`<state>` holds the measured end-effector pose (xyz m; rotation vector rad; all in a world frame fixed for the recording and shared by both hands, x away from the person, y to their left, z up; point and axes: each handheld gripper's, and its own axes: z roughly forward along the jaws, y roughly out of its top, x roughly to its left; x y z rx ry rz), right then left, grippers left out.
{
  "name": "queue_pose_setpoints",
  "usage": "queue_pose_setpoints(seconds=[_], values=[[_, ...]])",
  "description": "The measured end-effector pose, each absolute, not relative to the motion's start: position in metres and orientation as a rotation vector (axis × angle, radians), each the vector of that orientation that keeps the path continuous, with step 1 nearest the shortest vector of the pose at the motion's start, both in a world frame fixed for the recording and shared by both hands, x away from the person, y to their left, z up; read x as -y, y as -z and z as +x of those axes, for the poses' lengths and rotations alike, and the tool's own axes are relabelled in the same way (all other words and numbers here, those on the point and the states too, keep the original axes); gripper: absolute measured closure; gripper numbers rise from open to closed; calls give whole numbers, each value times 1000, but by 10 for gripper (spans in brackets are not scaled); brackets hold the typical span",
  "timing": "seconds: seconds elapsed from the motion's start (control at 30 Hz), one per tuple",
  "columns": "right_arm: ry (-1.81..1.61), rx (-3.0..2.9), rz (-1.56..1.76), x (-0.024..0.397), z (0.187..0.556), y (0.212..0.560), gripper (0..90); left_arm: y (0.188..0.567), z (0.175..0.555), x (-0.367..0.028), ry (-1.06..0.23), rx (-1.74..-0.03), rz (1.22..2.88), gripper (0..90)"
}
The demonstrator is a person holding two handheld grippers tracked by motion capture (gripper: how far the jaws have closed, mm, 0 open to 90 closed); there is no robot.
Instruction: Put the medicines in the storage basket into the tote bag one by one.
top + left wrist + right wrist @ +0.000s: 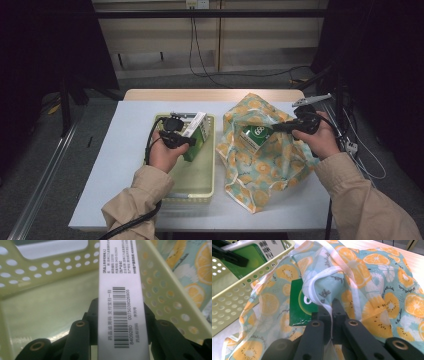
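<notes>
The left gripper (120, 322) has its jaws clamped on the narrow white barcoded edge of a green-and-white carton (196, 136), held tilted inside the pale green perforated plastic basket (200, 192). The right gripper (331, 315) pinches the white-trimmed rim of the orange-print fabric bag (260, 165), jaws clenched. A second green carton (256, 134) seems to sit inside the bag's mouth. Basket and bag lie just beside each other; the desk (107, 165) has bare room to the left.

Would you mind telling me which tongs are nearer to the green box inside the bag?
Right. The right tongs pinch the bag's rim just beside that green box; the left tongs are over the basket, gripping another box.
</notes>
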<state>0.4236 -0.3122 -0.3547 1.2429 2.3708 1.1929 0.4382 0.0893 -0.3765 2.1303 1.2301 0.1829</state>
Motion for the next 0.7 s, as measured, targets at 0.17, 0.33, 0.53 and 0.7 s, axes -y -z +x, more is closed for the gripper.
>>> queue_pose_setpoints(seconds=[0.17,0.33,0.53,0.7], values=[[-1191,-2372,1239,311,424,355,896,363,434,-90,-166,-1174,2122,639],[-1193,-2372,1239,311,423,355,895,352,432,-93,-177,-1142,2118,639],[-1191,-2371,1242,312,423,354,895,335,430,-101,-217,-1121,2102,639],[-1193,-2364,1246,313,423,353,895,319,424,-100,-211,-1068,2085,639]])
